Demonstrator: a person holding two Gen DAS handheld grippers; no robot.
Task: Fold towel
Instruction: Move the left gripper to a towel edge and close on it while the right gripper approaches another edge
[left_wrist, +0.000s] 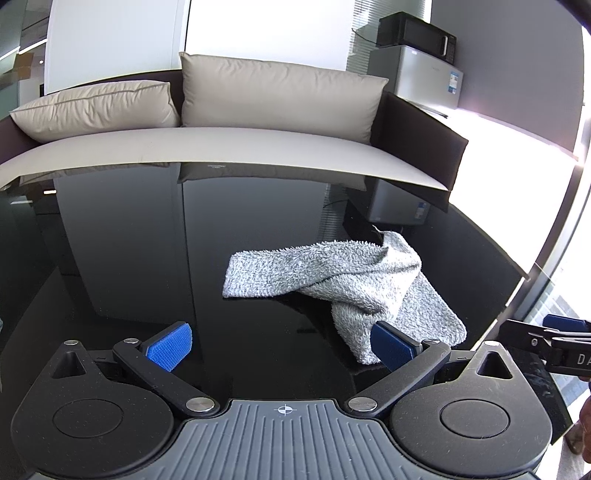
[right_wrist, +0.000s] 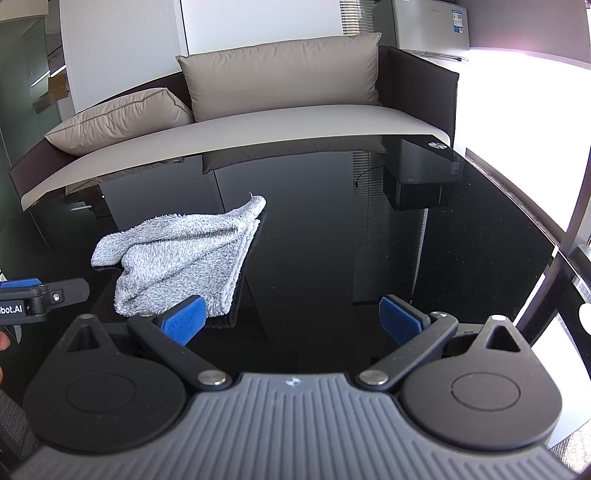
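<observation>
Grey terry towel (left_wrist: 343, 280) lay crumpled on black desk (left_wrist: 147, 258), between grippers; left gripper (left_wrist: 280, 345) nearer, right gripper (right_wrist: 291, 319) beside; both spread apart, nothing held.

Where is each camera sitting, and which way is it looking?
Left wrist: on the left gripper, looking forward over the black table at the sofa; its open blue fingers show, towel to the right.
Right wrist: on the right gripper, facing the same way; its open fingers show, towel to the left.
Both share the crumpled grey towel, table and sofa, and each glimpses the other gripper.
</observation>
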